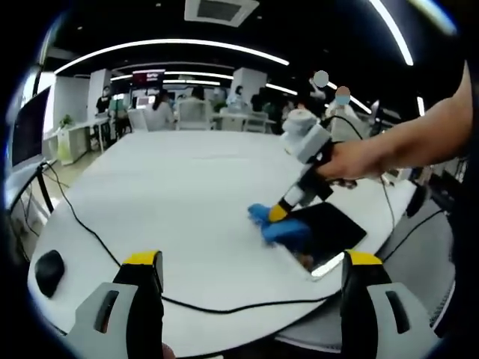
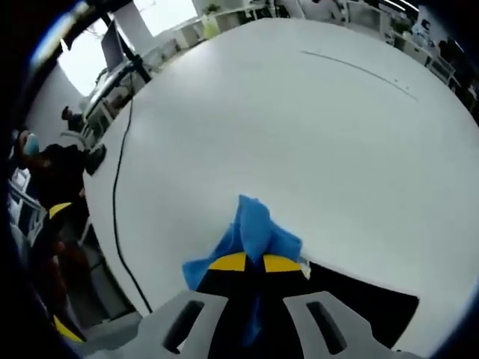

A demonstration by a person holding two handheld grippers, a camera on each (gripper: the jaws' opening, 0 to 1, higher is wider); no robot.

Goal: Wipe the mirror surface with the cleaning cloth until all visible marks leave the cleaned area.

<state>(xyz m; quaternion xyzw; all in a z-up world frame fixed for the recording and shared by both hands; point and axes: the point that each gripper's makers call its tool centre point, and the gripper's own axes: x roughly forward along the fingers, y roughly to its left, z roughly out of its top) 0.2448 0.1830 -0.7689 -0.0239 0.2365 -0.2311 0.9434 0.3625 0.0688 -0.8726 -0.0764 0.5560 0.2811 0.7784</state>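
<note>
1. Cloth [image 2: 254, 232] is pinched between the nearly closed jaws of the right tool [image 2: 254, 263], bunched and spilling forward past the yellow tips. In the right gripper view it is pressed down at the mirror's edge, partly on the dark glass and partly on the white surface [image 2: 299, 127].

2. Mirror [image 2: 359, 307] lies flat under and behind the right tool's tips, its dark face running back and to the right of the jaws in that view. The unwiped part therefore lies behind the cloth, toward the person, not ahead of it.

3. Seen from the left gripper view, the mirror [image 1: 329, 228] sits near the surface's [image 1: 187, 194] near-right edge, its long axis slanting from the cloth [image 1: 281, 228] at its far-left end down to a bright near corner by the rim. I cannot tell what marks remain on it.

4. Right tool [image 1: 278, 213] is the nearer one by far, already on the mirror, held by a hand [image 1: 359, 161]. The left tool [image 1: 251, 262] hangs back over the near edge, jaws wide apart and holding nothing.

5. Beyond, a black cable [image 1: 97, 239] trails across the surface's left side past a dark mouse [image 1: 49, 271] near the left edge.

6. Judgement: the next stroke should drag along the mirror's long axis toward the bright corner.
</note>
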